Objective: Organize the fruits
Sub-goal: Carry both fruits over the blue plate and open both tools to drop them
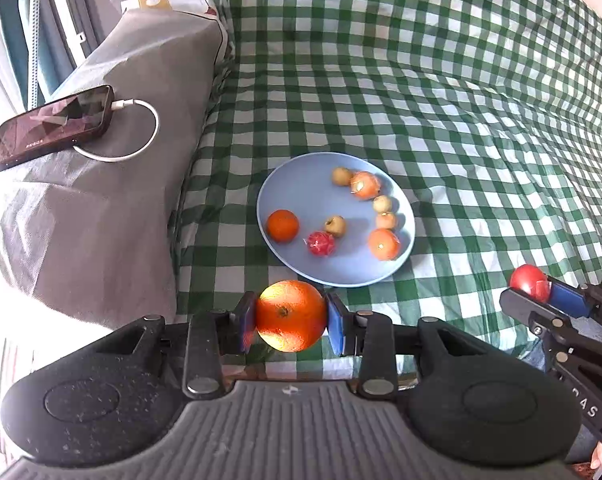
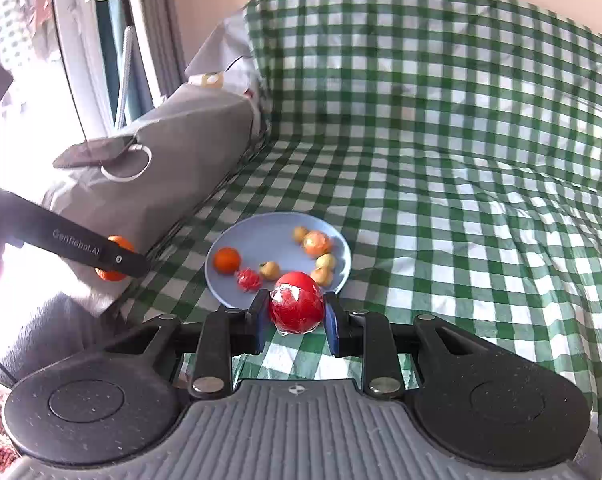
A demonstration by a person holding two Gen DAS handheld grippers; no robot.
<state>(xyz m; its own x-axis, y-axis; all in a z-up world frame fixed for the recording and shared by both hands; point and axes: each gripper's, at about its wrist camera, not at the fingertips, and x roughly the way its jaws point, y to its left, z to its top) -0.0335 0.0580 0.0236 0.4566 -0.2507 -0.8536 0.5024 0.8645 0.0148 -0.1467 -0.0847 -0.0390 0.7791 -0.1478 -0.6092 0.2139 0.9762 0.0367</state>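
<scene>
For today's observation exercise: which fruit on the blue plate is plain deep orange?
The orange at the plate's left edge, alone; the others are paler, yellowish or red.

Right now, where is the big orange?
In the left wrist view, the big orange is clamped in the left gripper, just short of the blue plate's near rim.

Open checked cloth (image 1: 441,128) lies right of and beyond the blue plate (image 1: 301,188); a grey cushion (image 1: 113,208) blocks its left.

Black claw (image 1: 291,322), blue pads (image 1: 337,326), silver screws, ribbed grey base
</scene>
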